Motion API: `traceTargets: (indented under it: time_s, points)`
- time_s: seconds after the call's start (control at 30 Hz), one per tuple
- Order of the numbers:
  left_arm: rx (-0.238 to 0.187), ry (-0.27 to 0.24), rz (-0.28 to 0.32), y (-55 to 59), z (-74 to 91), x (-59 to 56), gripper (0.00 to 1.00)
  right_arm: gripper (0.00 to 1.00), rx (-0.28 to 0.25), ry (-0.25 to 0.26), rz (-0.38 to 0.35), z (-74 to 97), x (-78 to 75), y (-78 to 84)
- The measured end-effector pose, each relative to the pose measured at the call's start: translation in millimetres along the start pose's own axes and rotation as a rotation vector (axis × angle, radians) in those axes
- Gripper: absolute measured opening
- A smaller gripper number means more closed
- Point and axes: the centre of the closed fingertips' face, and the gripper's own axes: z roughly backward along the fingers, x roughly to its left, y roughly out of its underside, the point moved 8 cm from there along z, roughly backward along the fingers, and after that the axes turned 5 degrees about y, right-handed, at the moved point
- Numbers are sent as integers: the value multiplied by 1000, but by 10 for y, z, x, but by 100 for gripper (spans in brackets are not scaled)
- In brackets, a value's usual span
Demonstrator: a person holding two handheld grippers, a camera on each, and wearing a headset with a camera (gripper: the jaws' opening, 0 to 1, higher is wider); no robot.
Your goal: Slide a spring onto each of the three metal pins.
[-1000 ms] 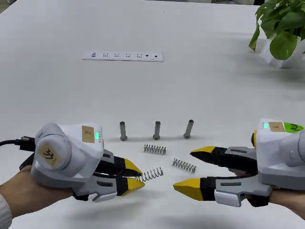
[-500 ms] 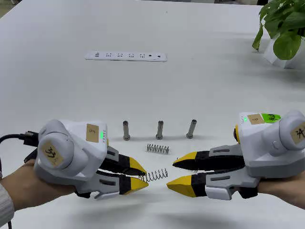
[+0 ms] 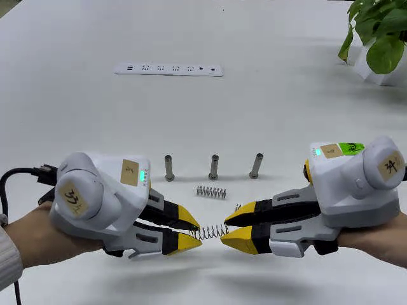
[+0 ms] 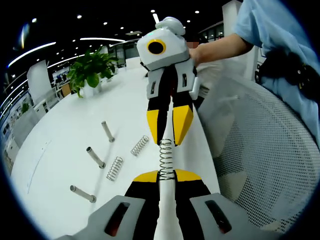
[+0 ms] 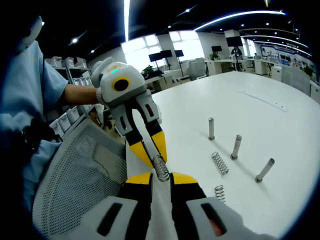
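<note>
Steel coils bridged the gap between my two tools, on the near side of the middle pin (image 3: 213, 166). Left of that pin and nearer to me, the left gripper (image 3: 191, 232) had its jaws drawn narrow and pinched on one end of the held spring (image 3: 210, 232). The spring's other end lay at the mouth of the right gripper (image 3: 230, 229), right of the pin and equally near. Those jaws were narrow too, but I could not tell whether they gripped the coil or merely flanked it.

To do this step well, I judged that one gripper should hold the spring close to its end and leave the bore free. It should then turn the spring upright over a pin top and lower it straight. A hard squeeze would likely kink so soft a coil, and a pull from both ends would stretch it.

The head view set the left pin (image 3: 169, 168) and right pin (image 3: 256, 165) either side of the middle pin, all bare, with a loose spring (image 3: 210, 191) just in front of it. There the right gripper half hid the second loose spring (image 5: 219, 192); the right gripper view laid it open, in front of the middle pin and to its right. The left gripper view showed the coil's end seated squarely between its own tips, which the head view left unclear.
</note>
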Motion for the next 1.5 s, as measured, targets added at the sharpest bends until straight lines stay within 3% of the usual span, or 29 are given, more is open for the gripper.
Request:
traceTargets:
  time_s: [0.2,0.47,1.1,1.5]
  points:
    - [3,2,-2,3,-9,1,10,12,10,6,20,-11,8,6]
    - [13,6,38,10,-68,-9,10,12,40,19,63,7,59,-22]
    - [42,21,82,-27,-194,-29,9,12,105,31,242,15,179,-184]
    - [42,11,82,-46,-203,-59,9,12,120,27,267,19,193,-190]
